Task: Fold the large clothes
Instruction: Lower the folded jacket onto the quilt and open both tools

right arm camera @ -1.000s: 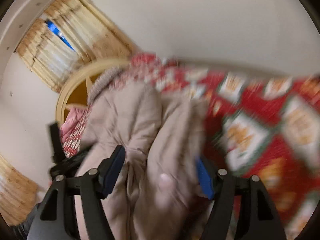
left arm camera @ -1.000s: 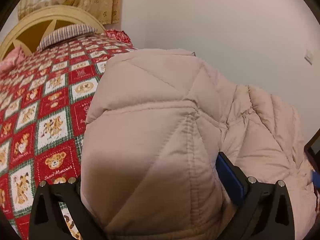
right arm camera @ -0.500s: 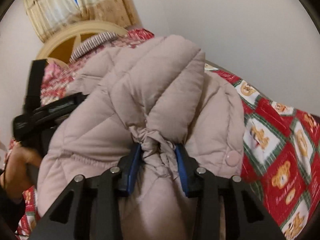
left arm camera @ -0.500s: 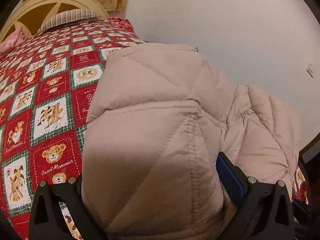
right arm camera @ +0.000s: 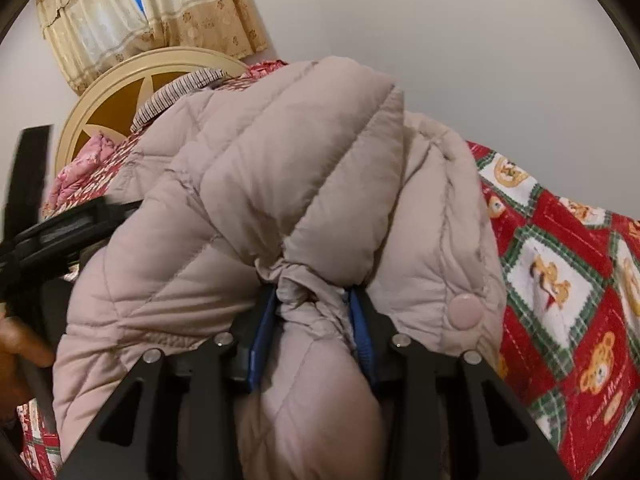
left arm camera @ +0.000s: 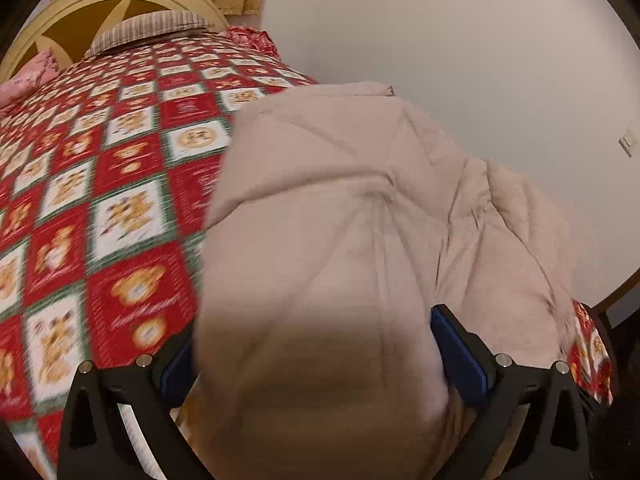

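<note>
Two wrist views show one pale beige quilted puffer jacket (left arm camera: 340,240) held above a red patchwork bedspread printed with teddy bears (left arm camera: 120,208). At the far left of the left wrist view we see a cream arched wooden headboard (left arm camera: 104,0) and a brown striped pillow (left arm camera: 148,30); the bedspread runs from there toward the camera. To its right we see the left gripper (left arm camera: 314,354), its blue-padded fingers (left arm camera: 460,356) set wide and pressed against either side of a thick fold of the jacket; the view is blurred. In the right wrist view we see the left gripper's black frame (right arm camera: 60,228) at the left edge, beside the jacket. At centre, the right gripper (right arm camera: 314,320) has its jaws drawn close, pinching a bunched gather of jacket fabric. Just right of it sits a round pink snap button (right arm camera: 466,312), then the bedspread (right arm camera: 560,280).
</note>
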Available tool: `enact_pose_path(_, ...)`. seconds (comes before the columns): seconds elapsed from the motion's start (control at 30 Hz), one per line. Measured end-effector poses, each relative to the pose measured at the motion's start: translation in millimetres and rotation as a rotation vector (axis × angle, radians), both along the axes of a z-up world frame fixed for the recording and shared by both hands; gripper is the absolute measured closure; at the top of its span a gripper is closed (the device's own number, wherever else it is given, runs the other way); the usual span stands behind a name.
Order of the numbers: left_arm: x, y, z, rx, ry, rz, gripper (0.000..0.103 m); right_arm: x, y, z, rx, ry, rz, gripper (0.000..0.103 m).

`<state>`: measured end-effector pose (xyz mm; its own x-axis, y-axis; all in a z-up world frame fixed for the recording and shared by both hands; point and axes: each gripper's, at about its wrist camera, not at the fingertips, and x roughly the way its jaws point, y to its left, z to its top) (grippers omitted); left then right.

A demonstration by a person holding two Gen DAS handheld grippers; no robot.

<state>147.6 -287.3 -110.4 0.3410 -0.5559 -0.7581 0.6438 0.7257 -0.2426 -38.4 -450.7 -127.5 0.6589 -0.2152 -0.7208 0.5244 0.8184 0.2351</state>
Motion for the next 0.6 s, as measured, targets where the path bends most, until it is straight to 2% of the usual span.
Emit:
enact_pose_path(0.13, -27, 29, 16, 0.031, -0.062, -0.007, 0.001, -16, 9, 13, -0.02, -0.004, -0.052, 0.053)
enact_pose_path(0.23, -52, 49, 29, 0.049, -0.112, -0.027, 0.001, -43, 16, 29, -0.001, -0.021, -0.107, 0.032)
enact_pose_path(0.3, -68, 59, 34, 0.06, -0.133, -0.026, 0.001, -65, 26, 41, 0.014, -0.069, -0.116, 0.006)
enact_pose_path(0.33, -77, 65, 36, 0.058, -0.139, -0.025, 0.001, -78, 33, 48, 0.015, -0.091, -0.113, 0.003)
enact_pose_path(0.4, -93, 73, 38, 0.046, -0.14, -0.036, 0.001, -98, 48, 58, -0.001, -0.103, -0.097, 0.001)
enact_pose_path(0.5, -124, 85, 41, 0.05, -0.165, -0.069, 0.001, -116, 74, 73, -0.041, -0.075, -0.06, 0.001)
enact_pose_path(0.6, -152, 99, 48, 0.042, -0.2, -0.099, 0.001, -135, 89, 91, -0.062, -0.101, -0.061, 0.0)
